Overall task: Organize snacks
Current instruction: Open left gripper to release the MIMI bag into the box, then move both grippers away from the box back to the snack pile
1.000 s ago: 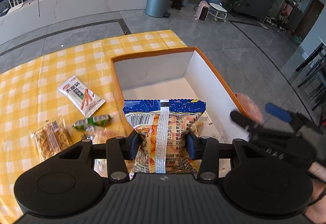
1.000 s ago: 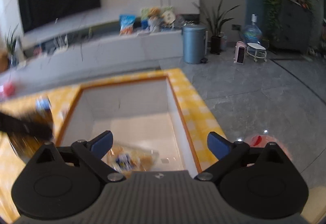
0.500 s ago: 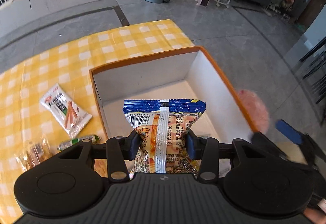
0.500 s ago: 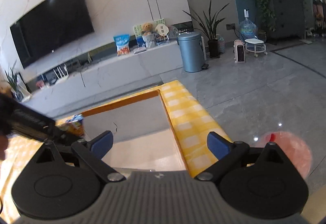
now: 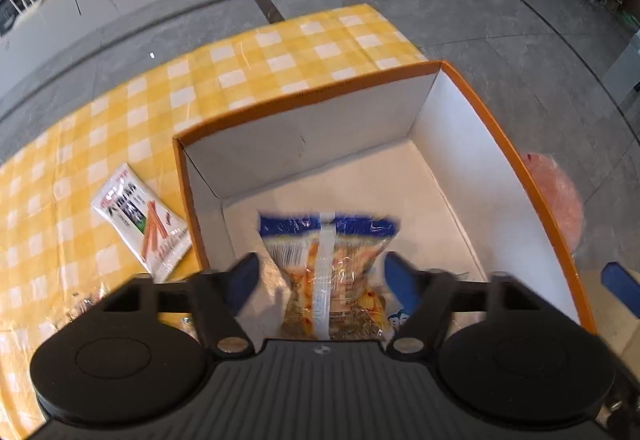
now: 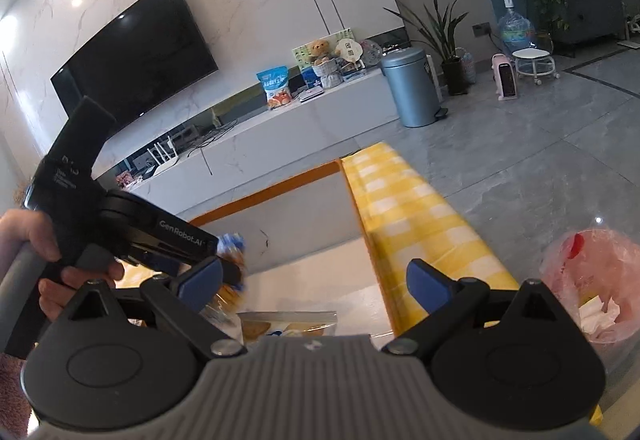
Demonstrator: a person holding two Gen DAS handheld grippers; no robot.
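My left gripper (image 5: 322,280) is open over the orange-rimmed white box (image 5: 312,119). An orange and blue snack bag (image 5: 332,272) sits between its spread fingers, free of both pads, inside the box. My right gripper (image 6: 314,280) is open and empty at the box's near right corner. In the right wrist view the box (image 6: 296,215) holds another snack packet (image 6: 288,324) at the bottom, and the left gripper body (image 6: 120,224) shows at the left. A white snack packet (image 5: 140,215) lies on the checkered cloth left of the box.
A yellow checkered tablecloth (image 5: 256,59) covers the table. More wrapped snacks lie blurred at the lower left (image 5: 84,304). A pink plastic bag (image 6: 588,284) sits beyond the table's right edge. The floor drops away past the table's far and right edges.
My left gripper opened and let go of the orange and blue snack bag over the box. My right gripper tilted up and drew back toward the box's right corner.
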